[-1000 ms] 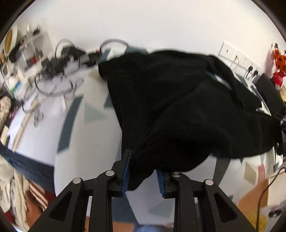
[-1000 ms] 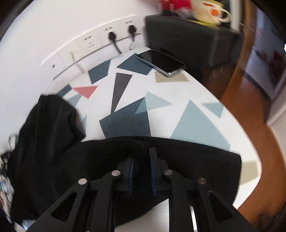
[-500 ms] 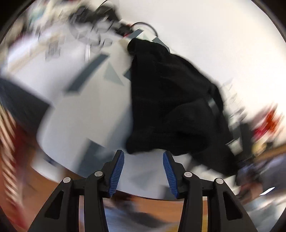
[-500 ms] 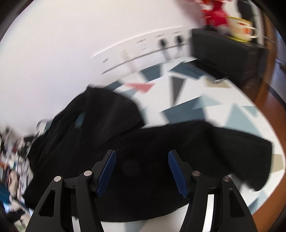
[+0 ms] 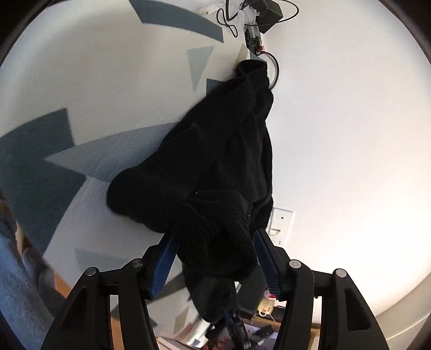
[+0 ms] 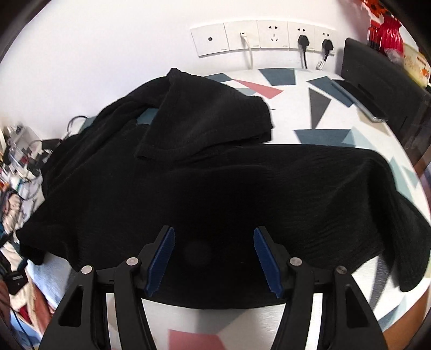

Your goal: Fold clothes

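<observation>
**Black garment spread on worktop, both jaws apart**

Worktop [image 6: 317, 88]: white surface with blue, grey and pink triangle shapes, set against a white wall. Seen rolled sideways in the left wrist view [image 5: 89, 88].

Black garment [image 6: 215, 188]: knit, lies crumpled across most of the worktop, one flap folded over the upper part, right end draping toward the worktop edge. In the left wrist view [image 5: 215, 161] it runs along the wall side, with a bunched ribbed end near the camera.

Right gripper [image 6: 214, 258]: hovers over the near edge of the garment, jaws wide apart, blue pads clear of the cloth, nothing gripped.

Left gripper [image 5: 215, 258]: jaws opening, bunched end of the garment sits between the blue pads; pads not visibly pressing it.

Socket strip [image 6: 264, 35]: on the wall behind the worktop, two black plugs and a white cable in it.

Dark box [image 6: 377, 80]: at the right end of the worktop.

Cables [image 5: 253, 24]: tangled at the far end of the worktop.
</observation>
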Demonstrator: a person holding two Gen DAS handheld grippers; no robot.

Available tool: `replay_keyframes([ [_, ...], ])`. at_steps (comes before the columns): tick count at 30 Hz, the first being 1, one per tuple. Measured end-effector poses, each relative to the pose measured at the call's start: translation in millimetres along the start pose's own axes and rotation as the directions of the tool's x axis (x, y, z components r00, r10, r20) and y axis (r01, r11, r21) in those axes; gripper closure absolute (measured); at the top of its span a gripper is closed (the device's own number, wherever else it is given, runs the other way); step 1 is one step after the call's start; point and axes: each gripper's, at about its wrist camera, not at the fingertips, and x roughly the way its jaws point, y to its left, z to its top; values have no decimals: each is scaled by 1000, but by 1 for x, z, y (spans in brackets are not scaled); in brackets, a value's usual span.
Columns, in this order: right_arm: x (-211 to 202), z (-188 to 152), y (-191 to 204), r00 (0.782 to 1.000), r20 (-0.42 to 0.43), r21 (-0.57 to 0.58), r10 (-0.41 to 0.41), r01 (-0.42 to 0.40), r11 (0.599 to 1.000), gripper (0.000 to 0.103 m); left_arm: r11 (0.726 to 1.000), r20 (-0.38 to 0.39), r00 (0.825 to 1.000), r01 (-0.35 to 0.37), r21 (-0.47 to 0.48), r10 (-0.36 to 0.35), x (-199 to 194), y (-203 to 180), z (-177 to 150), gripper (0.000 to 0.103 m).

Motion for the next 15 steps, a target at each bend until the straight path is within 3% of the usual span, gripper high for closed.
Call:
replay_keyframes([
  [1, -1, -3, -4, 1000, -2, 7, -10, 10, 1000, 39, 999, 18, 1000, -23, 31, 23, 1, -4, 2, 58],
  [2, -2, -5, -9, 1000, -7, 24, -12, 12, 1000, 38, 996, 39, 998, -60, 71, 58, 2, -9, 5, 78],
  [3, -3, -8, -14, 1000, -13, 43, -13, 14, 999, 38, 989, 60, 994, -101, 112, 95, 1, -15, 8, 92],
  [6, -5, -17, -24, 999, -31, 109, -10, 13, 994, 38, 941, 175, 968, -222, 256, 181, -12, -50, 21, 92],
  [8, -7, -22, -24, 999, -36, 149, -3, 8, 989, 38, 878, 268, 942, -297, 376, 203, -24, -81, 26, 92],
  [11, -10, -31, -17, 999, -41, 186, -12, 20, 982, 38, 806, 369, 900, -390, 445, 232, -38, -105, 35, 92],
  [13, -10, -38, -15, 999, -47, 232, 4, 7, 973, 38, 802, 368, 880, -443, 402, 301, -37, -103, 45, 88],
  [15, -12, -46, -21, 999, -44, 299, 13, 0, 954, 38, 806, 311, 862, -492, 330, 400, -25, -87, 54, 71],
])
